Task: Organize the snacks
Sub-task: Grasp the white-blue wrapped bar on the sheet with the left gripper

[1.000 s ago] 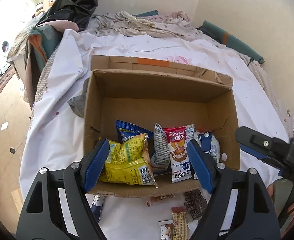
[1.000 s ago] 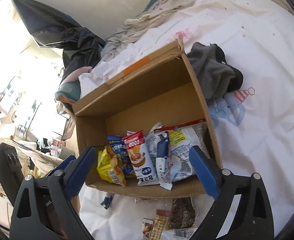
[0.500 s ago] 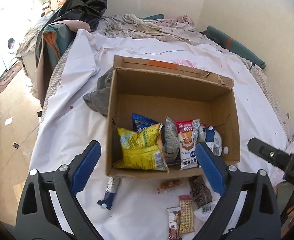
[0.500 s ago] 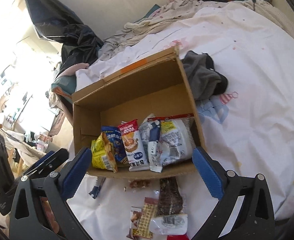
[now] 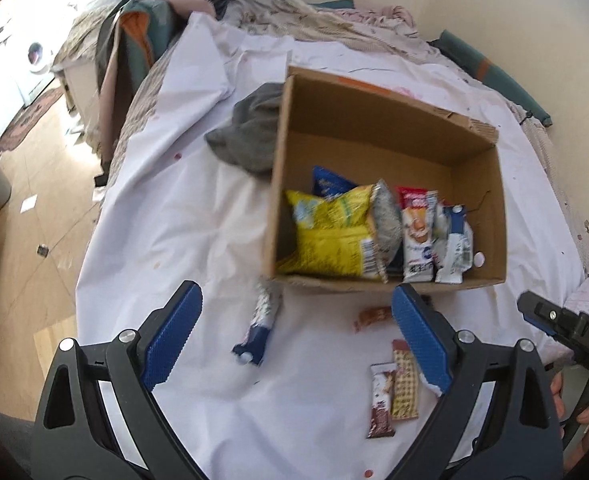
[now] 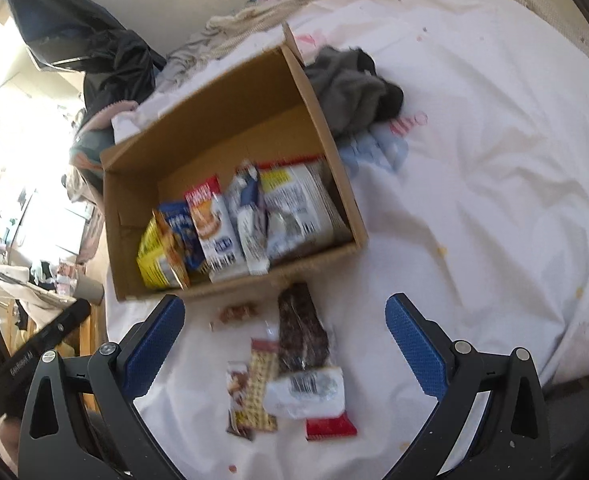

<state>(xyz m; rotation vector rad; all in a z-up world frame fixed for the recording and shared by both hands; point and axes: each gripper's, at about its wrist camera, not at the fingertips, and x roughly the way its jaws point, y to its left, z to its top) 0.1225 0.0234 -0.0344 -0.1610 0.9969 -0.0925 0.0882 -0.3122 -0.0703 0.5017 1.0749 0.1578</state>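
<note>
Left gripper (image 5: 296, 326) is being held spread wide, nothing between the pads (jaws have just been opening); right gripper (image 6: 284, 344) is likewise being held wide, empty. Several snacks are being kept upright in the cardboard box (image 5: 490, 208) on the bed (image 5: 166, 216), loose snack packets (image 6: 290, 364) being left just in front
</note>
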